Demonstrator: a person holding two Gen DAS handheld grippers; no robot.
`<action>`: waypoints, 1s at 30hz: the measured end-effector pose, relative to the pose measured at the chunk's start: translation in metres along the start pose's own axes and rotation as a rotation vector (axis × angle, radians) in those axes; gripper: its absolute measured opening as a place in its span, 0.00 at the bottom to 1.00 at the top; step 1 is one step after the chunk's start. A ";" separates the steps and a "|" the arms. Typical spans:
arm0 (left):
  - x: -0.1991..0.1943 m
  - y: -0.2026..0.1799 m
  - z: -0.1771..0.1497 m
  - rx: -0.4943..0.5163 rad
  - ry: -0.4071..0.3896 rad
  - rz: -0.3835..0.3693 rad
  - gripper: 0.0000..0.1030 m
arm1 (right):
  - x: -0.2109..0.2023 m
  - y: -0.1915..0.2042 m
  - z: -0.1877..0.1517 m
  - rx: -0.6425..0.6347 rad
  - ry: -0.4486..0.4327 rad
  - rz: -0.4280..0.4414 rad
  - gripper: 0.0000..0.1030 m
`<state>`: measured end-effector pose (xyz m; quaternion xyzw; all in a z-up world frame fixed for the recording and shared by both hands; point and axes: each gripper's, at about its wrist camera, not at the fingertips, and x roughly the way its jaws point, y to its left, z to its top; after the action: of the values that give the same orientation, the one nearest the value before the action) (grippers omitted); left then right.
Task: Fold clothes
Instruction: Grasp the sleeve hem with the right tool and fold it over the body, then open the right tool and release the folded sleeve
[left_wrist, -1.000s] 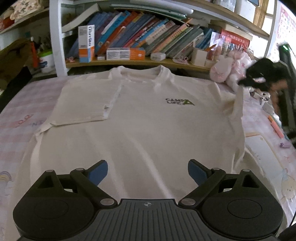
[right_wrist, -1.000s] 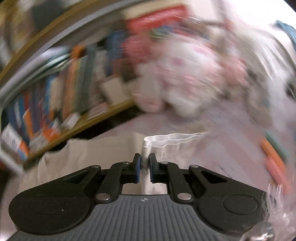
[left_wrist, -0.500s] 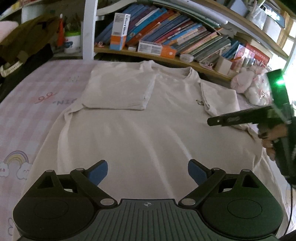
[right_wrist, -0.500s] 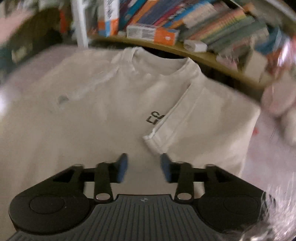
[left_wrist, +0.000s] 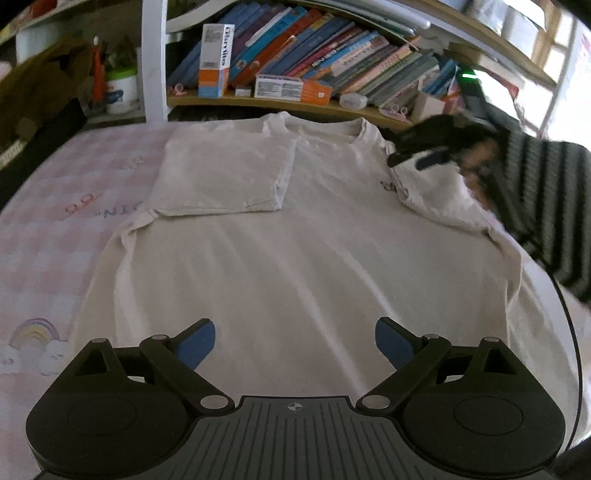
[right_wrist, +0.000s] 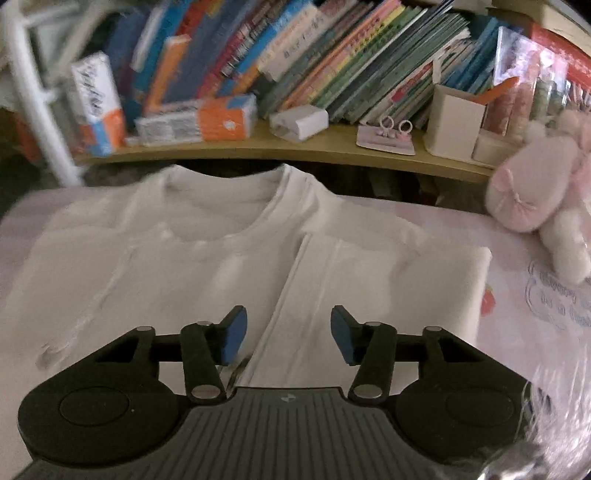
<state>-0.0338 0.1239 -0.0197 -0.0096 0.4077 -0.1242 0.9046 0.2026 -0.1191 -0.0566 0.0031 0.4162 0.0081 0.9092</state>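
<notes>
A white T-shirt (left_wrist: 295, 236) lies flat on the pink checked bed cover, collar toward the bookshelf. Its left sleeve (left_wrist: 221, 177) is folded inward onto the chest. Its right sleeve (right_wrist: 384, 273) is also folded inward; its edge covers part of the chest logo. My left gripper (left_wrist: 294, 345) is open and empty, low over the shirt's hem. My right gripper (right_wrist: 288, 334) is open and empty just above the folded right sleeve's edge; it also shows in the left wrist view (left_wrist: 421, 158) near the shirt's right shoulder.
A wooden shelf (right_wrist: 280, 147) with books and boxes runs behind the bed. A pink plush toy (right_wrist: 535, 195) sits to the right of the shirt. The pink bed cover (left_wrist: 55, 221) extends left. A striped sleeve of the person (left_wrist: 543, 206) is at the right.
My right gripper carried the right sleeve inward over the chest, let it go and opened wider. It has moved up toward the collar. My left gripper stays open near the hem.
</notes>
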 end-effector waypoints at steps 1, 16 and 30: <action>-0.002 0.001 -0.001 0.004 0.001 0.006 0.93 | 0.008 0.005 0.000 -0.025 0.011 -0.040 0.39; 0.010 0.019 0.009 -0.057 0.029 -0.002 0.93 | -0.034 0.010 -0.028 -0.124 -0.115 0.074 0.16; 0.014 0.005 0.015 -0.038 0.021 -0.033 0.93 | -0.065 0.015 -0.067 -0.122 -0.026 0.182 0.42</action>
<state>-0.0124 0.1238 -0.0203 -0.0323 0.4193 -0.1316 0.8977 0.1094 -0.1053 -0.0513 -0.0143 0.4011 0.1157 0.9086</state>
